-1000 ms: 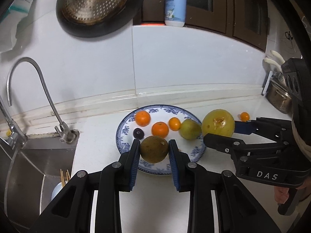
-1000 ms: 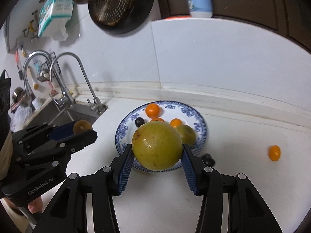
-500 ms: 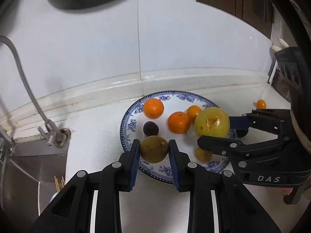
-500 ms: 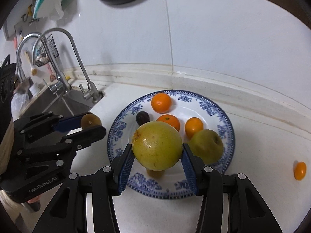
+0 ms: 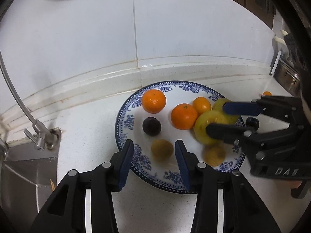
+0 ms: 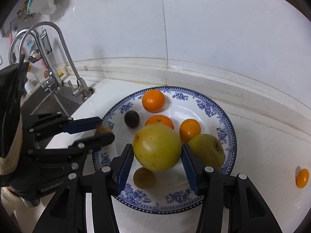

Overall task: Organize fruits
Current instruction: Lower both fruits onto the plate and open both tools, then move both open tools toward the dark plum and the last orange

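Observation:
A blue-patterned white plate (image 5: pixel 126 122) (image 6: pixel 219 104) sits on the white counter. It holds three oranges (image 5: pixel 154 101), a dark plum (image 5: pixel 151 126), a green apple (image 6: pixel 207 153) and two brown kiwis. My left gripper (image 5: pixel 154 158) is open over the plate's front rim, with a blurred brown kiwi (image 5: pixel 162 149) loose between its fingers. My right gripper (image 6: pixel 157 167) is shut on a large yellow citrus fruit (image 6: pixel 157 147) just above the plate. The second kiwi (image 6: pixel 144 177) lies under it.
A small orange (image 6: pixel 302 178) lies on the counter right of the plate, and a dark plum (image 5: pixel 252 122) sits by the plate's right rim. A sink with a curved tap (image 6: pixel 64 58) is at the left. The tiled wall runs close behind the plate.
My left gripper has opened and let go of the brown kiwi over the plate. Both grippers have moved in closer over the plate, the right one still holding the yellow fruit.

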Demonstrator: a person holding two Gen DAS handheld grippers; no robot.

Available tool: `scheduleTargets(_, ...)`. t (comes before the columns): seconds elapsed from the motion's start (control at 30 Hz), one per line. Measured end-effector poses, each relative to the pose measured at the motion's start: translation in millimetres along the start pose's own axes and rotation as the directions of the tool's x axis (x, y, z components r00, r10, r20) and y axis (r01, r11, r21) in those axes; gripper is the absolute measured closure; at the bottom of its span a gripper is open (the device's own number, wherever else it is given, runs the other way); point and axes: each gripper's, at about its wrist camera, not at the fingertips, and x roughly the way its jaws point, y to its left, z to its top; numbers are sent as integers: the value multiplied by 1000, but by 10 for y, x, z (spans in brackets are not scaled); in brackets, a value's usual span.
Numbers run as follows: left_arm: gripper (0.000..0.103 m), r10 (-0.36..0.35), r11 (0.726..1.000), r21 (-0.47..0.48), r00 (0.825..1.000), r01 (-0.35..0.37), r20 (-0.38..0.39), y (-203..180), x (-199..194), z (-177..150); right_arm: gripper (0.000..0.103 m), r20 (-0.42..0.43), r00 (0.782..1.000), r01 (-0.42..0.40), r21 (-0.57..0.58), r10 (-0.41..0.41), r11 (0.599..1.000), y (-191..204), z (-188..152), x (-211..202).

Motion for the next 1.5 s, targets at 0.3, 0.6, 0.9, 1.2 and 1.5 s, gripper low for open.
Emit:
scheduleTargets(0.3,59,55,998,-26,997,-54,55,-131,-411,29,51,100,994,53,-15,-52,998,-2,17,-415)
scheduleTargets(0.6,52,95,995,-44,988,-90,124,-466,-862,69,51,156,986,56,11,-57,998,-64,-140,-932)
scheduleTargets(0.9,39,66,997,-52,976,-57,209,-917,-1179,70,43,201,974,93,54,-102,994,-237,-352,-1439)
scheduleTargets(1.2,38,47,995,-102,968,-23,247,-1314,-1293,69,43,225,957,163,105,-183,981,-541,-550,-1830)
scheduleTargets(1.5,35,106,989,-126,953,-72,285,-1781,-1272,67,43,209,951,195,173,-229,966,-950,-736,-1985)
